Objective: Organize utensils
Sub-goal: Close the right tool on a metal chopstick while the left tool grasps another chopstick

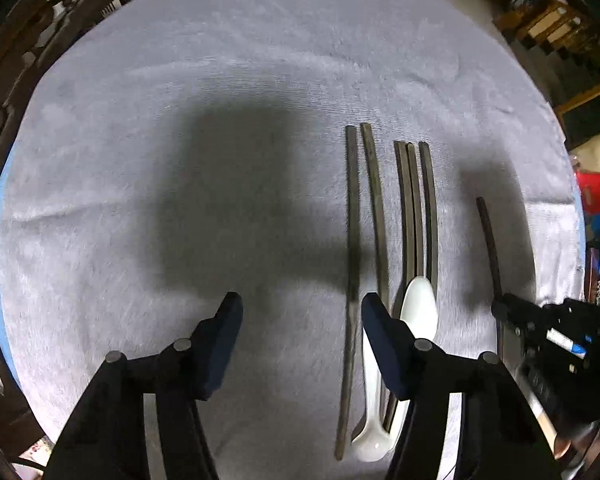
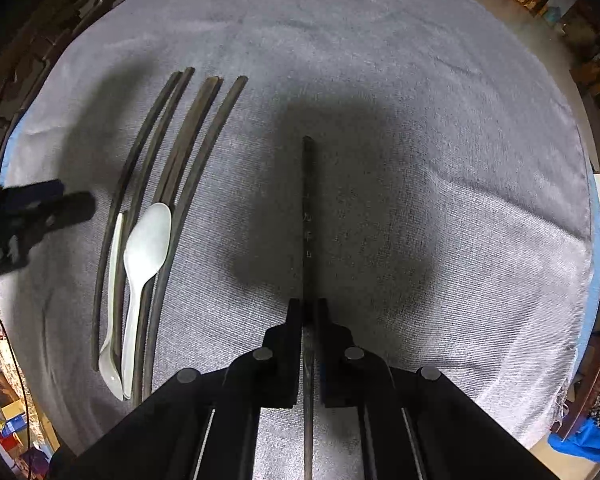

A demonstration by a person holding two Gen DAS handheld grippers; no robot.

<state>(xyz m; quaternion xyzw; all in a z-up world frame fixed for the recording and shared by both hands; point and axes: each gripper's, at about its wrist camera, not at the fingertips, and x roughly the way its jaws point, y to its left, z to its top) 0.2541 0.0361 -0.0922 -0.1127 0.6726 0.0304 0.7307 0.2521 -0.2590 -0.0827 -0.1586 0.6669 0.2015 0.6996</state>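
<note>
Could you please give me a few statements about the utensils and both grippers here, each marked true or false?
1. The right gripper is shut on a dark chopstick. True.
2. The left gripper grips a white spoon. False: its jaws are apart with only cloth between them.
3. Two white spoons lie among the grouped chopsticks. True.
4. The utensils rest on a bare wooden table. False: they lie on a grey cloth.
</note>
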